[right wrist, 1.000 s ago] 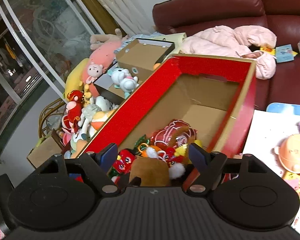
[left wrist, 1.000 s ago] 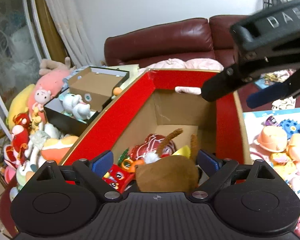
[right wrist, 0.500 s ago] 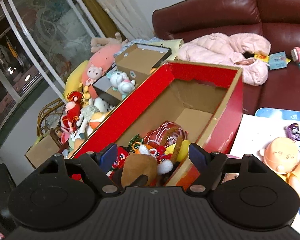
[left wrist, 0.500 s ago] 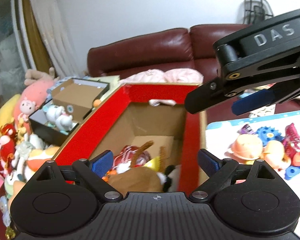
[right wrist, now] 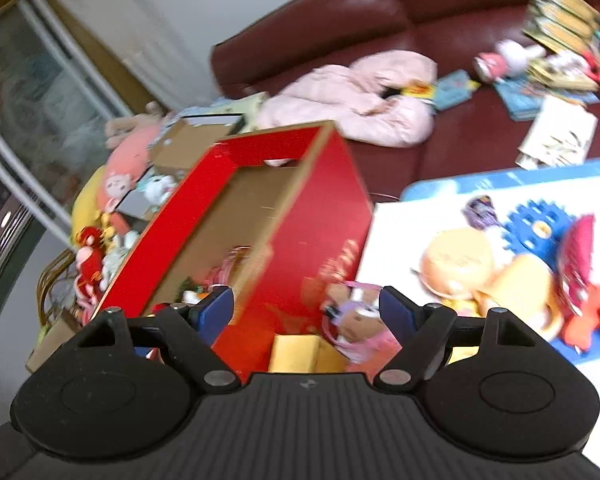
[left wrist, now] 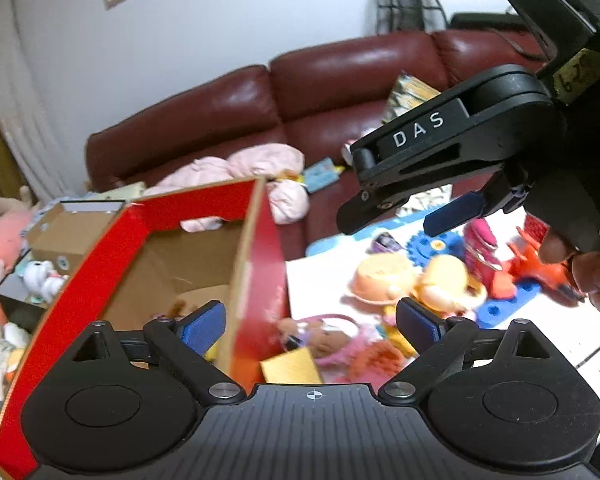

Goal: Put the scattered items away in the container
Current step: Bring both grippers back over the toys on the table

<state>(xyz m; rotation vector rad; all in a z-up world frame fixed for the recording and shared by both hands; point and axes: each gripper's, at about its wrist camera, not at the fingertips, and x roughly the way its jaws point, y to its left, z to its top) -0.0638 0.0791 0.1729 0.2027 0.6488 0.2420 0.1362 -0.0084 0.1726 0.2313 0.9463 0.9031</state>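
The red cardboard box (left wrist: 260,248) stands left of the white mat and holds several plush toys; it also shows in the right wrist view (right wrist: 324,216). My left gripper (left wrist: 310,326) is open and empty above the box's right wall. My right gripper (right wrist: 306,312) is open and empty over the box's near corner; it also shows at the left wrist view's upper right (left wrist: 400,216). Scattered toys lie on the mat: a small doll in pink (left wrist: 324,340), an orange round toy (left wrist: 380,280), a blue gear (right wrist: 538,226) and a red toy (right wrist: 580,264).
A dark red sofa (left wrist: 228,116) behind holds a pink jacket (right wrist: 364,104) and books (right wrist: 560,24). A pile of plush toys (right wrist: 100,240) and an open brown box (left wrist: 56,228) sit left of the red box. A yellow block (right wrist: 294,354) lies near my right gripper.
Both grippers have swung right, away from the box interior toward the toy mat. The brown plush stays in the box. Both stay open and empty.
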